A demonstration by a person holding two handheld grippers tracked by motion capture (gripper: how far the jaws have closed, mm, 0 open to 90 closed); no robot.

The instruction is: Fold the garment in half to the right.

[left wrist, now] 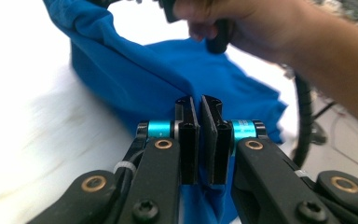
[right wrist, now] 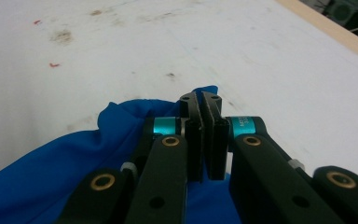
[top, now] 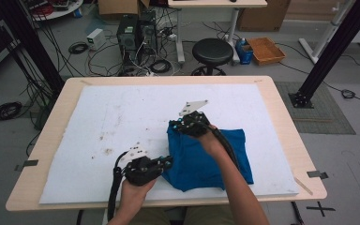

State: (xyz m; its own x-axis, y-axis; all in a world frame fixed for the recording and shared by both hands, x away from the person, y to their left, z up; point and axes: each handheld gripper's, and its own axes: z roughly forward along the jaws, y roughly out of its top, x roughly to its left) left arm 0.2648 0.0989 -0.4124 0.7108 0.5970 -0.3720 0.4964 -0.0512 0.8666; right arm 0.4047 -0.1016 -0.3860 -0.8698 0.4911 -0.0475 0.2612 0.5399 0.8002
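Note:
A blue cloth (top: pixel 201 161) lies crumpled on the white mat (top: pixel 122 117), right of the middle. My left gripper (top: pixel 168 161) is at the cloth's near left edge. In the left gripper view its jaws (left wrist: pixel 200 100) are shut, with a fold of the blue cloth (left wrist: pixel 135 79) pinched between them. My right gripper (top: pixel 172 125) is at the cloth's far left corner and holds that corner raised off the mat. In the right gripper view its jaws (right wrist: pixel 200 97) are shut on the blue cloth (right wrist: pixel 51 172), a bit of which pokes past the tips. Between the two grippers the cloth's edge hangs taut.
The mat covers most of a wooden table (top: pixel 283 122) and bears brown stains (top: pixel 108 151) on its left half. Behind the table stand a black stool (top: pixel 212 51), computer cases (top: pixel 136 30) and loose cables on the floor. Black frame posts (top: pixel 328 51) rise at both sides.

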